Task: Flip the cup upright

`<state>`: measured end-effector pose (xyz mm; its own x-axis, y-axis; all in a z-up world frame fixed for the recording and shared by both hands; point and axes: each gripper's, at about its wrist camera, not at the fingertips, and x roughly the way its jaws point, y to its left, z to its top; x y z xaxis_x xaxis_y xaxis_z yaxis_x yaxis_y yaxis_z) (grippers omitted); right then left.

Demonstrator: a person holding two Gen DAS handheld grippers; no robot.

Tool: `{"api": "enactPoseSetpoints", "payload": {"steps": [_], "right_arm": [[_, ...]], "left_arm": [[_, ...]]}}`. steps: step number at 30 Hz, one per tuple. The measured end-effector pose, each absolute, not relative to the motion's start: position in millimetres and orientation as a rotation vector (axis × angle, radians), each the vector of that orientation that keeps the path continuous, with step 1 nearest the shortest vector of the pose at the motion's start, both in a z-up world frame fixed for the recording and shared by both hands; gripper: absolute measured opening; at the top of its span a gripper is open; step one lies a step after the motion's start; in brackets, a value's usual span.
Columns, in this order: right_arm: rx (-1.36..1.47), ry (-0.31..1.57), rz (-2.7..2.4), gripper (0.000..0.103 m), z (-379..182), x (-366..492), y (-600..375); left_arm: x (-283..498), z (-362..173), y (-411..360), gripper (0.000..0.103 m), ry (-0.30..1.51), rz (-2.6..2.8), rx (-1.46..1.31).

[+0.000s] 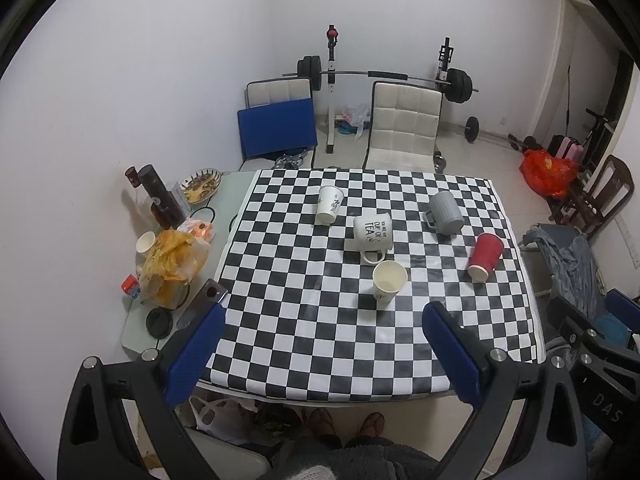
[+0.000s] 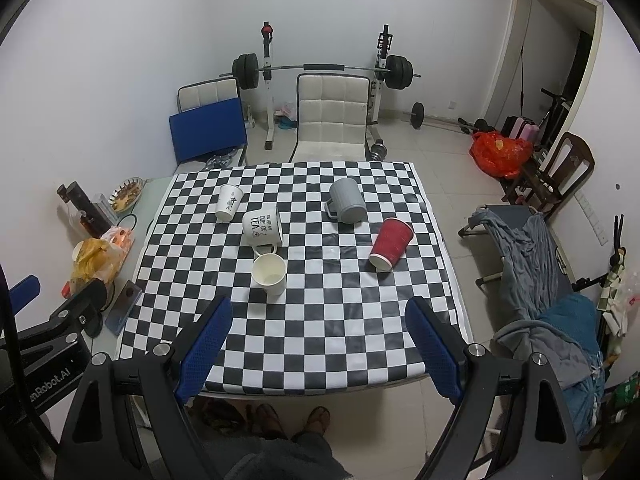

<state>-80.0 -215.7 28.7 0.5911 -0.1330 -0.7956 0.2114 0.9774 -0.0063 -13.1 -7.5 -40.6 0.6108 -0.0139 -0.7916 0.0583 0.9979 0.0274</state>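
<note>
Several cups sit on the checkered tablecloth (image 1: 320, 340) (image 2: 320, 340). A cream paper cup (image 1: 389, 280) (image 2: 269, 274) stands upright near the middle. A white "cup of tea" mug (image 1: 372, 234) (image 2: 262, 226) rests upside down just behind it. A white printed paper cup (image 1: 329, 205) (image 2: 228, 202), a grey ribbed mug (image 1: 446, 212) (image 2: 347, 200) and a red paper cup (image 1: 485, 256) (image 2: 390, 243) appear upside down or tipped. My left gripper (image 1: 324, 340) and right gripper (image 2: 318, 330) are open and empty, held above the table's near edge.
Bags, a bottle, a dish and small items crowd the table's left strip (image 1: 168, 264) (image 2: 96, 256). Two white chairs (image 1: 402, 128) (image 2: 332, 116) and a barbell rack (image 1: 384, 76) stand beyond. A cot with clothes (image 2: 532, 256) is on the right.
</note>
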Motion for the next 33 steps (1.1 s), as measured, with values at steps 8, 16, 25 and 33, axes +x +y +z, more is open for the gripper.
{"api": "enactPoseSetpoints", "payload": {"steps": [8, 16, 25, 33], "right_arm": [[0.096, 0.929, -0.201, 0.090, 33, -91, -227], [0.095, 0.930, -0.203, 0.090, 33, -90, -225], [0.094, 0.931, -0.200, 0.090, 34, -89, -225], [0.090, 0.931, -0.197, 0.090, 34, -87, -223]], "left_arm": [[-17, -42, -3, 0.101, 0.916, -0.034, 0.057], [-17, -42, -2, 0.101, 0.914, -0.037, 0.060], [-18, -42, -3, 0.101, 0.914, -0.035, 0.059], [-18, -42, -3, 0.101, 0.920, -0.037, 0.058]]}}
